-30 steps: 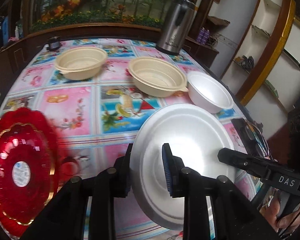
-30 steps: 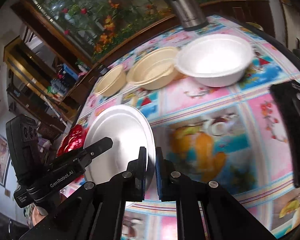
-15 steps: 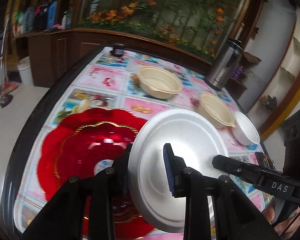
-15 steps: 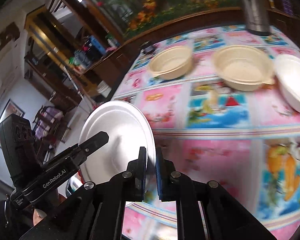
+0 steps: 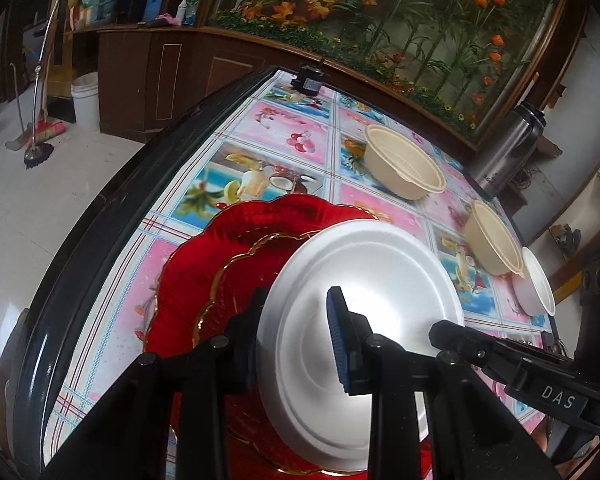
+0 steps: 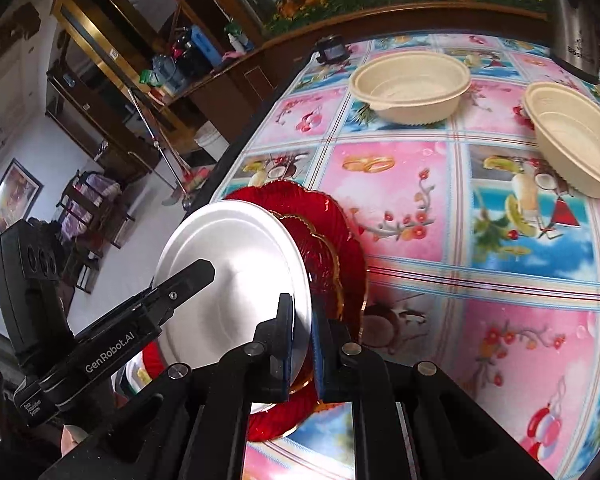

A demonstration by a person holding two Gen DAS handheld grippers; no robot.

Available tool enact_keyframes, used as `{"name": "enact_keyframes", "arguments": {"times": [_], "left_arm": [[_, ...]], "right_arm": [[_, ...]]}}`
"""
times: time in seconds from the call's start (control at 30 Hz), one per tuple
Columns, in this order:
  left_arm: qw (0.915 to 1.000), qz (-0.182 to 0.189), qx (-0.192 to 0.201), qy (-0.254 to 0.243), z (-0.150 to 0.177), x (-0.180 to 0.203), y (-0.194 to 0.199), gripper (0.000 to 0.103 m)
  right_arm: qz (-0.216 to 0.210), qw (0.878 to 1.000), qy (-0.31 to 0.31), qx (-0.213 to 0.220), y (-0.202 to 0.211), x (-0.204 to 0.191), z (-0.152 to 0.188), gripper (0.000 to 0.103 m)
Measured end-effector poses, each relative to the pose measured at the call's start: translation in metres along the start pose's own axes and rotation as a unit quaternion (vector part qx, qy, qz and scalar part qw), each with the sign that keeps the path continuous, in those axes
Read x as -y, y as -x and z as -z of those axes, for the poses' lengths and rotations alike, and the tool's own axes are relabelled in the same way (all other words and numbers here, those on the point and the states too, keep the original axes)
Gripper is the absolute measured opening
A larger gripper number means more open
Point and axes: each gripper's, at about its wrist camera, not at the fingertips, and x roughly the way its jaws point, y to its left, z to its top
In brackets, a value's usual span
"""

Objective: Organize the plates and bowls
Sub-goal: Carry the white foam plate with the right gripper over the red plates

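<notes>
Both grippers have swung the white foam plate (image 5: 364, 320) leftward across the worktop (image 6: 400, 184) since the earlier frames, so that it now hangs over the red scalloped plate (image 5: 228, 240) instead of over bare cloth. Nearest the lens, the left gripper (image 5: 296, 340) straddles the plate's near rim, one finger under it and the blue-padded finger above, and appears clamped on it; the right gripper (image 6: 302, 344) pinches the opposite rim, its jaws nearly closed on the thin edge. Two opposed grips suit light, flexible foam: the plate stays level and does not buckle. It is tilted slightly and seems raised above the red plate, though contact at the hidden near edge cannot be ruled out. Its placement suggests stacking plate on plate, the smaller white one centred within the gold-edged well of the larger. Farther off, two cream bowls (image 6: 410, 84) (image 6: 572, 136) stand apart on the fruit-patterned cloth, with a white bowl (image 5: 538, 284) just beside the second, presumably awaiting their own nesting. Beyond them a steel thermos (image 5: 508, 152) stands at the far edge, before a painted panel of flowers.
</notes>
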Motion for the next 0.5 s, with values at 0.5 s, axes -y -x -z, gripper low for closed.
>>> {"name": "enact_keyframes", "arguments": {"times": [0.5], "left_arm": [[0.9998, -0.015, 0.012, -0.008, 0.0, 0.0, 0.003, 0.045]], "right_arm": [[0.011, 1.0, 0.018, -0.011, -0.015, -0.004, 0.002, 0.013]]}}
